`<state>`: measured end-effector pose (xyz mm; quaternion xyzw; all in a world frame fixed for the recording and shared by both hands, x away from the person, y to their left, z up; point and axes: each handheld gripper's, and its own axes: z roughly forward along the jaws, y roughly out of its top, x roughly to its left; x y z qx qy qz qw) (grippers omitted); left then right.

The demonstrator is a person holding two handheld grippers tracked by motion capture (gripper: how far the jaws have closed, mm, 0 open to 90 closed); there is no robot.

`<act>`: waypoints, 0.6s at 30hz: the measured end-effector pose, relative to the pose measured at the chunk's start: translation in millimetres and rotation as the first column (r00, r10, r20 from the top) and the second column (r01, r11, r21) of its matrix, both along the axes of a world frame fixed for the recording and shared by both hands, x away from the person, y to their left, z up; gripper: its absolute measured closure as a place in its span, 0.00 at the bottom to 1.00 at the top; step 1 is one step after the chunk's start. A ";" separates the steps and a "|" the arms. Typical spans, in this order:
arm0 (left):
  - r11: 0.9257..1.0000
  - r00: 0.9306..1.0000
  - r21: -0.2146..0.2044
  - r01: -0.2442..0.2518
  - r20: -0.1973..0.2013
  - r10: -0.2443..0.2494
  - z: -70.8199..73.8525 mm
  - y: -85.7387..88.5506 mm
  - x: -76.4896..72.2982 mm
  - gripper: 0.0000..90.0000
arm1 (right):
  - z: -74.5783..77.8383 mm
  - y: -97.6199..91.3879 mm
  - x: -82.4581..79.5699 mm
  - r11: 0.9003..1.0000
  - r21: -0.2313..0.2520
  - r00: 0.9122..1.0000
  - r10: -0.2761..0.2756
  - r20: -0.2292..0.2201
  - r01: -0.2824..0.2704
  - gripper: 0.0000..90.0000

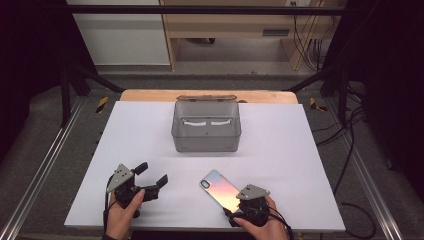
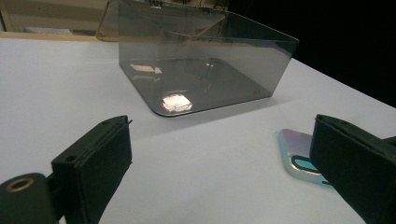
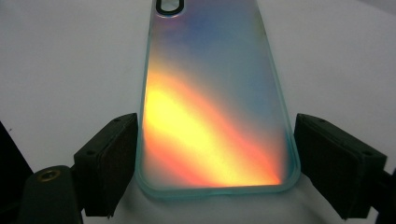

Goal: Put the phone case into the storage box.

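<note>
An iridescent phone case (image 1: pixel 219 188) lies flat on the white table sheet, camera cutout pointing away from me. My right gripper (image 1: pixel 239 203) sits at the case's near end. In the right gripper view the case (image 3: pixel 210 93) lies between the right gripper's (image 3: pixel 217 140) two black pads, which press on its long edges. My left gripper (image 1: pixel 154 173) rests at the front left, wide open and holding nothing. In the left gripper view my left gripper (image 2: pixel 222 140) frames bare table, with a corner of the case (image 2: pixel 299 156) beside its right jaw.
A smoky clear plastic box (image 1: pixel 206 142) stands at the middle of the sheet (image 1: pixel 280 150), lid swung open at the back; its front wall (image 2: pixel 205 70) faces the left gripper. Metal rails run along both sides and cables (image 1: pixel 350 150) trail on the floor at the right.
</note>
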<state>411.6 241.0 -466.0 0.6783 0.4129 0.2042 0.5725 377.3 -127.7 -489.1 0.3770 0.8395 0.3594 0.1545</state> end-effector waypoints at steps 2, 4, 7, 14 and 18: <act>1.000 1.000 0.001 0.000 -0.001 0.000 0.0 0.0 0.0 0.06 | -0.4 0.8 1.8 1.000 0.002 1.000 -0.001 0.003 0.001 0.17; 1.000 1.000 0.001 0.001 -0.001 -0.001 0.0 0.0 0.0 0.06 | 0.0 1.8 3.9 1.000 0.011 1.000 0.000 0.004 0.000 0.16; 1.000 1.000 0.000 0.001 -0.001 -0.001 0.0 0.3 0.1 0.06 | -2.2 4.9 6.6 1.000 0.002 1.000 0.001 0.009 -0.001 0.14; 1.000 1.000 0.002 0.005 -0.001 -0.005 -0.2 -0.9 -0.1 0.06 | -2.7 4.4 5.1 1.000 0.004 1.000 0.014 0.025 -0.014 0.19; 1.000 1.000 0.004 0.010 -0.001 -0.010 -0.1 -1.8 -0.1 0.06 | -1.1 5.1 5.7 1.000 -0.006 1.000 0.018 0.018 -0.018 0.19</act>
